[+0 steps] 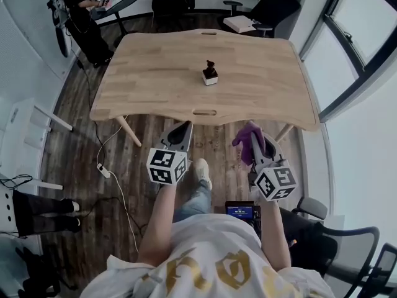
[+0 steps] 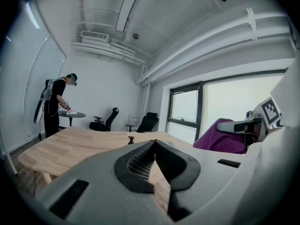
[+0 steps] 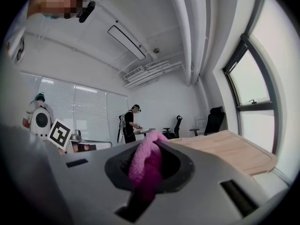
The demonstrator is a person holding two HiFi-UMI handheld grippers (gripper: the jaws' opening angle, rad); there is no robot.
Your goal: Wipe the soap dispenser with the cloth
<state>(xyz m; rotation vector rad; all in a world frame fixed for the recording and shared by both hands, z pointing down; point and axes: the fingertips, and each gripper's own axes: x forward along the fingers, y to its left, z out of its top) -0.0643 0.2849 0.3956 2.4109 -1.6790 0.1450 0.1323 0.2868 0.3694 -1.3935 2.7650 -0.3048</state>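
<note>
The soap dispenser [image 1: 209,73], a small white base with a dark pump, stands upright near the middle of the wooden table [image 1: 155,61]. In the left gripper view it shows small and far off as the dispenser [image 2: 131,139]. Both grippers hang in front of the table's near edge, short of it. My left gripper [image 1: 183,130] is shut with nothing between its jaws, as the left gripper [image 2: 154,146] also shows up close. My right gripper [image 1: 254,138] is shut on a purple cloth [image 1: 247,135]. The cloth [image 3: 146,162] bunches out between the jaws.
A person [image 1: 80,11] stands at a small round table [image 1: 118,2] at the back left. Office chairs [image 1: 170,2] line the far wall. Windows [image 1: 353,36] run along the right. A cable and plug [image 1: 102,169] lie on the floor under the table's left corner.
</note>
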